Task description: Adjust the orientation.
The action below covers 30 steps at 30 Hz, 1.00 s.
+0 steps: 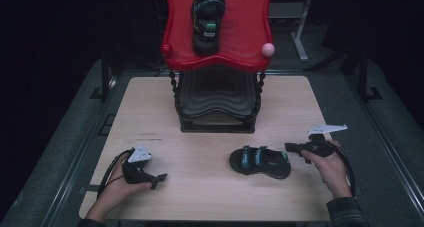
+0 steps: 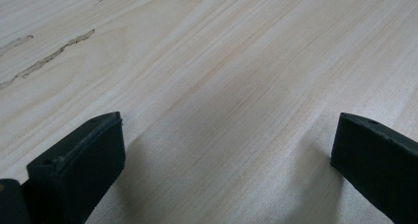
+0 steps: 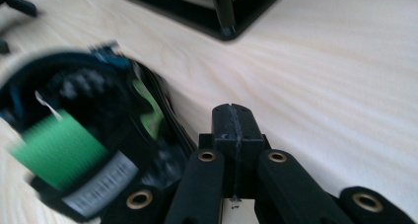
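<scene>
just left of the right tongs (image 1: 291,147), a black strapped sandal with blue and green trim (image 1: 260,161) lies flat on the pale wooden counter (image 1: 210,197). these tongs are closed and empty beside its heel. the left tongs (image 1: 161,177) rest wide open, well apart. closed jaws would likely shove the sandal rather than grasp it.

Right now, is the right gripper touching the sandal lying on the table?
Cannot tell. In the high view the right gripper tip meets the sandal heel with no gap visible; in the right gripper view the shut jaws sit beside it, but blur hides any contact.
</scene>
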### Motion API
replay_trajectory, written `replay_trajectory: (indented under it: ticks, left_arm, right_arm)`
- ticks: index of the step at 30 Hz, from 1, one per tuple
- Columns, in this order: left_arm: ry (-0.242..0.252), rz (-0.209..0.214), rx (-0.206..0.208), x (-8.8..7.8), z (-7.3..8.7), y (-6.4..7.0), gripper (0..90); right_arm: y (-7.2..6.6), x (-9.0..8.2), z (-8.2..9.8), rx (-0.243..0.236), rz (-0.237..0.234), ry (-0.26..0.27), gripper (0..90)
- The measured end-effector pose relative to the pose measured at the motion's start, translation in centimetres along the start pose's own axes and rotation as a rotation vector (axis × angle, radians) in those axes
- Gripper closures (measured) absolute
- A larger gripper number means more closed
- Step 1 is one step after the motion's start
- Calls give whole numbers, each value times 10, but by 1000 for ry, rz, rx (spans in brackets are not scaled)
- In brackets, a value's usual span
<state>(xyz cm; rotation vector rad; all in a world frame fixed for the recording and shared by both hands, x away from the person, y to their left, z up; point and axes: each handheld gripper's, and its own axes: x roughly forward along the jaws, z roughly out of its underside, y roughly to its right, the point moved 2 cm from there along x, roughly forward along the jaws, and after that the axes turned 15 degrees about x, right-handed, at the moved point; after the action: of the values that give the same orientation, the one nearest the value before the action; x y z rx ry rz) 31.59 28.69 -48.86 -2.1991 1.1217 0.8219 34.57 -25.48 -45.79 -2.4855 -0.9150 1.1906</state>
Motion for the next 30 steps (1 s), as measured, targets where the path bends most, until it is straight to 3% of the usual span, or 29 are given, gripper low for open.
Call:
replay_trajectory:
  ticks: [7,14,20,30]
  left_arm:
    - [1,0,0,0,0,0,0]
    - [0,0,0,0,0,0,0]
    - [2,-1,0,0,0,0,0]
    - [2,-1,0,0,0,0,0]
  right_arm:
    - [7,13,12,12,-8,-80,900]
    - [5,12,17,3,0,-103,900]
    - [-3,7,28,-27,7,-136,900]
    - [-25,2,54,-87,-30,-199,900]
